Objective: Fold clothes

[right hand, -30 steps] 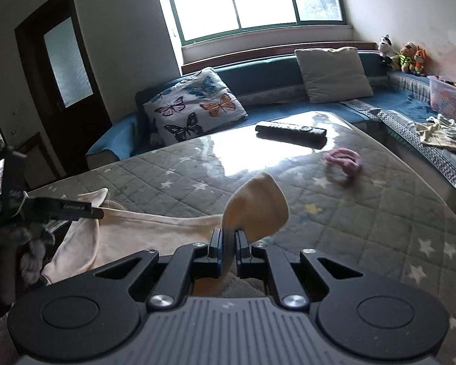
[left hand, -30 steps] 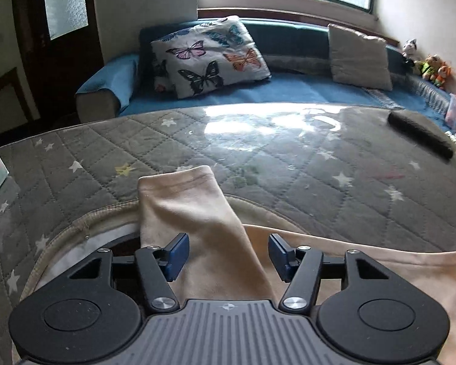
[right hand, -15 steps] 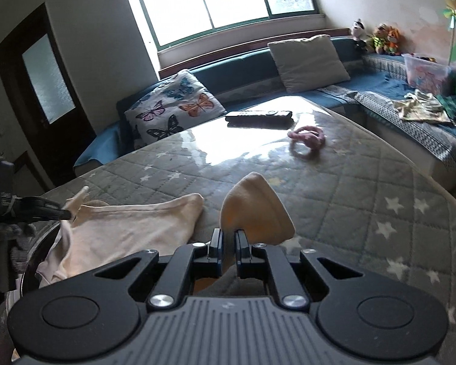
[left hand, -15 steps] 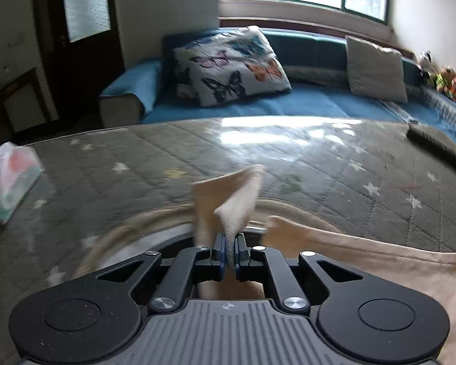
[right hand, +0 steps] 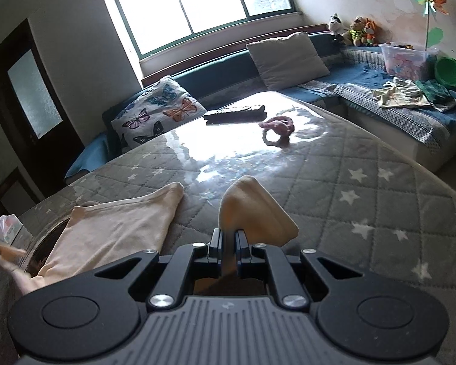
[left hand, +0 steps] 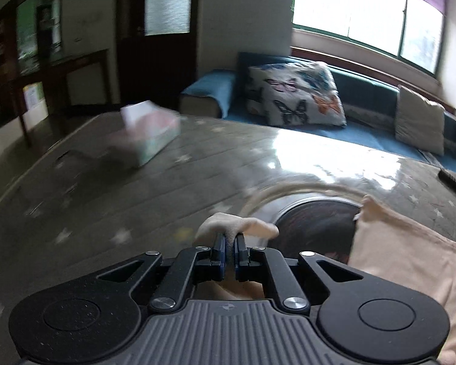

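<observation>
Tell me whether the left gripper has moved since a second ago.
Yes. The left gripper, shut on the cream garment, swung left: the butterfly pillow shifted right and the tissue box came into view.

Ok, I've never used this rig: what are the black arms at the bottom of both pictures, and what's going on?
Those are hand-held grippers; a person carries one in each hand, each with its own camera looking along its fingers. In the left view, the left gripper is shut on a fold of the cream garment. In the right view, the right gripper is shut on another corner of it. The garment lies on a grey quilted table with stars. Also there: a tissue box, a remote control and a pink hair tie.
</observation>
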A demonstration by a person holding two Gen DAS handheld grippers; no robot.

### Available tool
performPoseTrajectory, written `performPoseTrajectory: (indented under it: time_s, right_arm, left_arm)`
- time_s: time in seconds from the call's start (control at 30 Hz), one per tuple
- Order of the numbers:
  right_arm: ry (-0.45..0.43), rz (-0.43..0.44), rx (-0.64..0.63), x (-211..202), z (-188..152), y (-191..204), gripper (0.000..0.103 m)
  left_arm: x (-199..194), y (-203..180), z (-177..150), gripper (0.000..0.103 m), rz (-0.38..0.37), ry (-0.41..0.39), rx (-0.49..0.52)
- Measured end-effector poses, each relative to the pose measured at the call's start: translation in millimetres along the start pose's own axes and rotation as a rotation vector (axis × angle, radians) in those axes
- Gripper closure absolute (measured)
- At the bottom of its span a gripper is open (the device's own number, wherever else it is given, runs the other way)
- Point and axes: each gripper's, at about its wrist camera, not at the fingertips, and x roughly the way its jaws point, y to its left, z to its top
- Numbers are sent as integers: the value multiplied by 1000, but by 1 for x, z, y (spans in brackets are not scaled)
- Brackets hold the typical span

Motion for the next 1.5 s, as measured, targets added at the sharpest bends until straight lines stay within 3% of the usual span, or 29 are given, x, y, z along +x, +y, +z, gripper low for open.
performPoseTrajectory:
  time_s: [0.43,0.8,0.83,0.97,1.1,1.23,1.5]
  right_arm:
    - [15,-62,76,-17,-24,-25,90]
    - [0,-137,89,-23,-26,-38,82]
    - [-1,-139,77,-23,-25,-37,82]
    - [-9,-153,-8,-19,-19,-23,80]
    - [-6,-146,-69,-11,-14,-10,77]
    - [22,-120,-116,0,-16,4,75]
    - [74,-116,-146,17,-23,14,70]
  left_arm:
    - [-62,69,-61,97,61,-2,-139]
    - [-66,90,-85,89,114,67,-150]
    - [-66,90,-86,87,117,65,-148]
    - [-68,91,-84,57,145,49,-138]
    - [-69,91,-86,46,147,45,-110]
    - [-65,90,-84,40,155,36,-67]
    - [-46,110,-79,40,236,41,-78]
